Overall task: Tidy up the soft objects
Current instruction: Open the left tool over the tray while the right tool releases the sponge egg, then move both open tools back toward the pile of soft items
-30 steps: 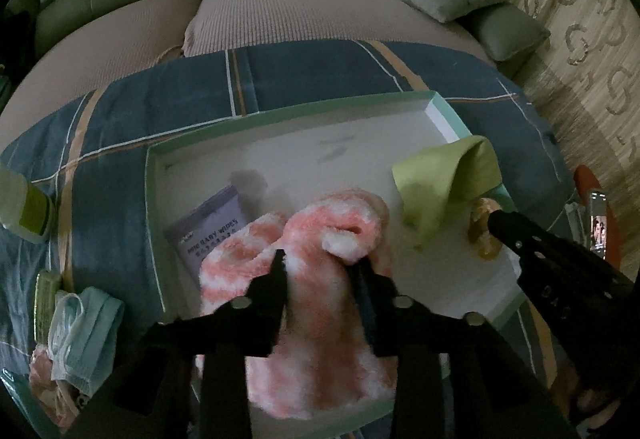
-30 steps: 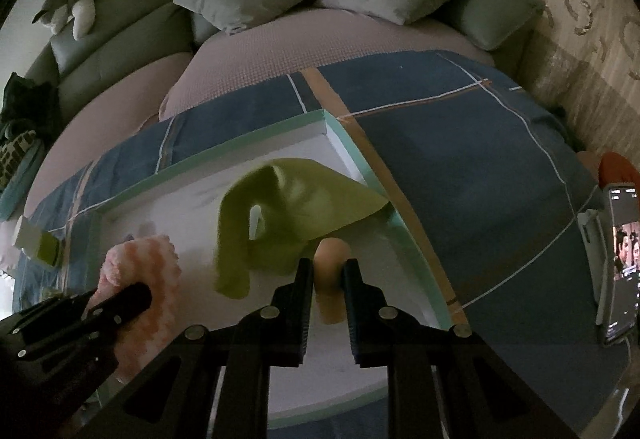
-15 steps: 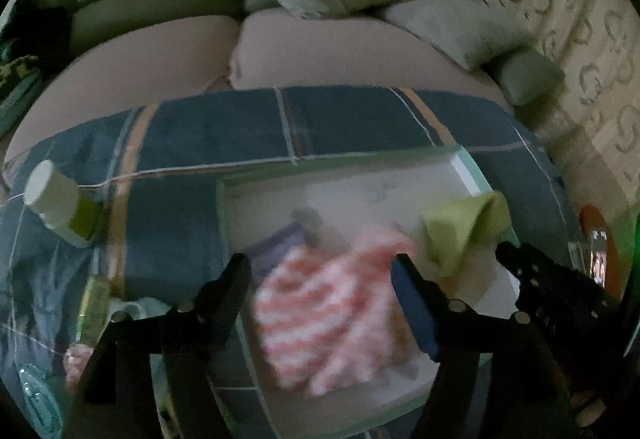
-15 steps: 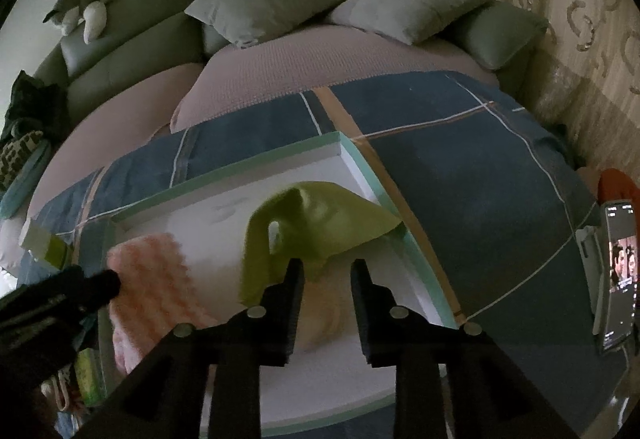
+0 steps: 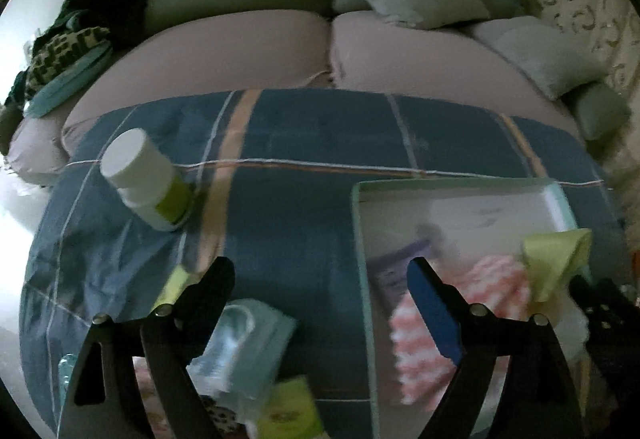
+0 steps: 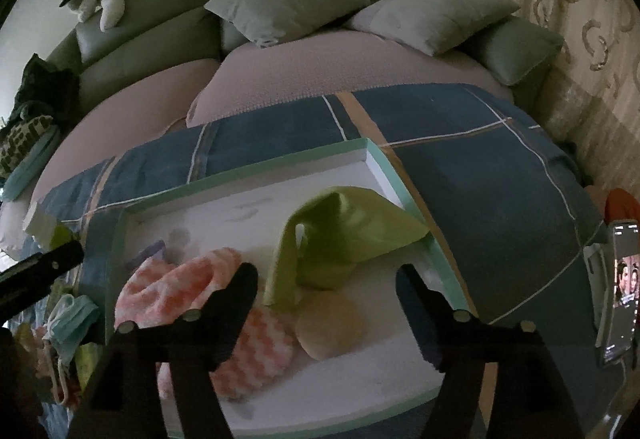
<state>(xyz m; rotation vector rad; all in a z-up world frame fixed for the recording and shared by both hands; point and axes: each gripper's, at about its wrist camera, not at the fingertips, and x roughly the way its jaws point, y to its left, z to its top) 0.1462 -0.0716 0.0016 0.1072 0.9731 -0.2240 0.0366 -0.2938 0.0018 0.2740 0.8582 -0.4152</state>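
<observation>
Pink-white fuzzy cloth (image 6: 192, 291), lime-green cloth (image 6: 340, 235) lie in mint-rimmed white tray (image 6: 240, 171); face masks (image 5: 244, 343) remain outside; both grippers (image 5: 320, 271) (image 6: 326, 279) gape empty.

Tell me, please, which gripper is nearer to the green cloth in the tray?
Right. The right gripper is open just in front of the green cloth; the left gripper has swung off to the tray's left edge.

a blue plaid blanket (image 6: 472, 167) covers the bed. on it lie a green-rimmed tray (image 6: 256, 167), a white bottle (image 5: 140, 179) on its side, and a face mask (image 5: 244, 351).
</observation>
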